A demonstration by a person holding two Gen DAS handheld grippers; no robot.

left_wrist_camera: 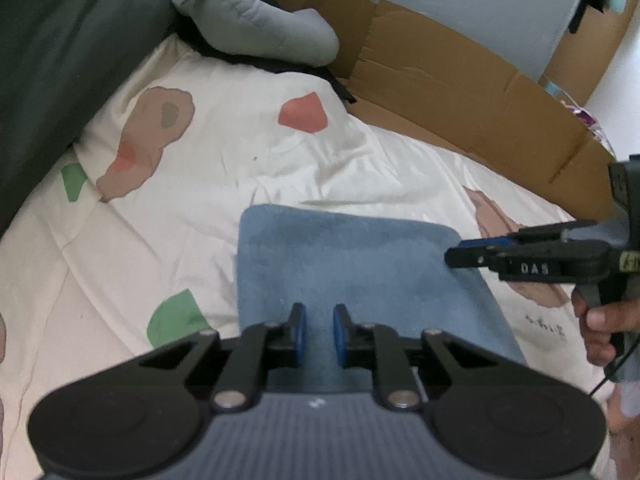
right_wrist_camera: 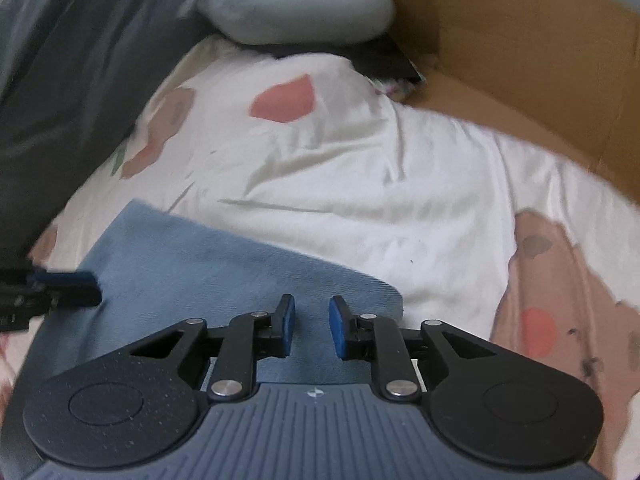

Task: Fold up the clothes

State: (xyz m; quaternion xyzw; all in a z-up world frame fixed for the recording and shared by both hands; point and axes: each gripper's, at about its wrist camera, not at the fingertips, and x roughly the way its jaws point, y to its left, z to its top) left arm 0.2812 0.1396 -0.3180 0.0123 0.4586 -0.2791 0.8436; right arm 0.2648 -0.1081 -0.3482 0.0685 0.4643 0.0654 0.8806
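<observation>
Left tool [left_wrist_camera: 319,330] open over blue cloth [left_wrist_camera: 352,264], right tool [right_wrist_camera: 312,330] open too

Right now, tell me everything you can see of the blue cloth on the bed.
The blue cloth looks like soft, slightly fuzzy fabric, plain dusty blue with no print. It lies flat on the white patterned bedcover as a neat folded rectangle with rounded far corners. The left tongs and right tongs both hover over its near part, jaws apart and nothing between them. Its near edge is hidden under them.

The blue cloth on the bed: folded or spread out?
Folded: the blue cloth lies as a compact rectangle with a doubled left edge on the patterned quilt.
</observation>
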